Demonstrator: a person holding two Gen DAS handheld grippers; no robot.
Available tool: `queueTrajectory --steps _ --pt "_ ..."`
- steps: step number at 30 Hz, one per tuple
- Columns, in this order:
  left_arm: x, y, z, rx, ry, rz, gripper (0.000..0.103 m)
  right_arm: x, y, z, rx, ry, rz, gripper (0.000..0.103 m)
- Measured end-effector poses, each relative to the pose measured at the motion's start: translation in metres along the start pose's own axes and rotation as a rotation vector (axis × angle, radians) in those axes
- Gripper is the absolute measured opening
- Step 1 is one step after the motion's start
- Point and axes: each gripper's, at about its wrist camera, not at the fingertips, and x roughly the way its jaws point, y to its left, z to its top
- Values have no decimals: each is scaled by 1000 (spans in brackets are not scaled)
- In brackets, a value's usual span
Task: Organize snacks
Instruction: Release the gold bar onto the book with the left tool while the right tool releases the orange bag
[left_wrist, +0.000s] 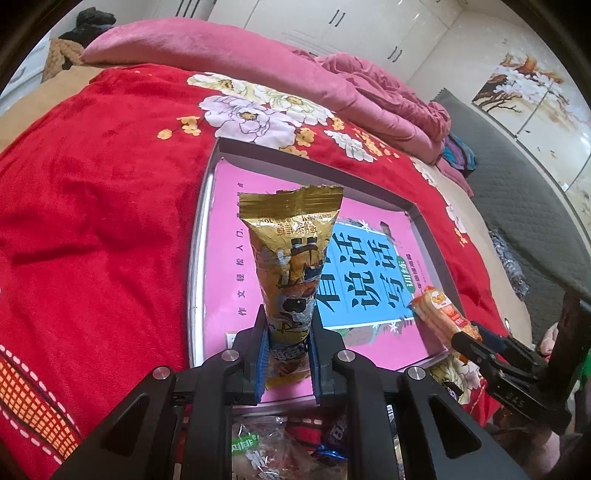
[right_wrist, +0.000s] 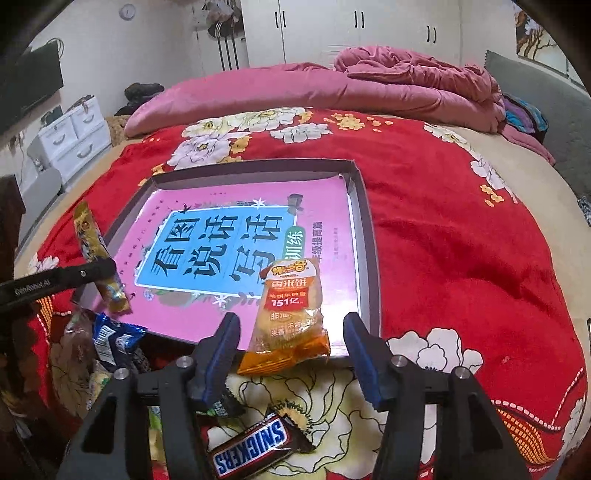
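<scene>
The left gripper (left_wrist: 286, 354) clamps a gold foil snack packet (left_wrist: 291, 266) above the shallow grey cardboard tray (right_wrist: 364, 236). The right gripper (right_wrist: 291, 354), jaws parted, frees an orange rice-cracker packet (right_wrist: 286, 317) straddling the tray's near edge; it may slide out onto the bed.

Tray (right_wrist: 364, 236): we are seeing it lying on the bedspread (right_wrist: 461, 258), a book (right_wrist: 221, 243) lying flat inside it.
Rice cracker packet (right_wrist: 288, 314): lying over the tray's near rim, between our right gripper's (right_wrist: 291, 354) parted fingers.
Snickers bar (right_wrist: 251, 446): lying on the bedspread, nearer than the tray.
Gold packet (left_wrist: 291, 273): standing above the tray's left side, clamped by our left gripper (left_wrist: 288, 350).
Quilt (right_wrist: 406, 85): lying behind the tray.
</scene>
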Motion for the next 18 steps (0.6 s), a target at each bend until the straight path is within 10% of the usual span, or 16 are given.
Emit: queueTrajectory --steps 18 --pt "5 1 0 -6 9 -14 37 24 -7 7 38 5 -32 39"
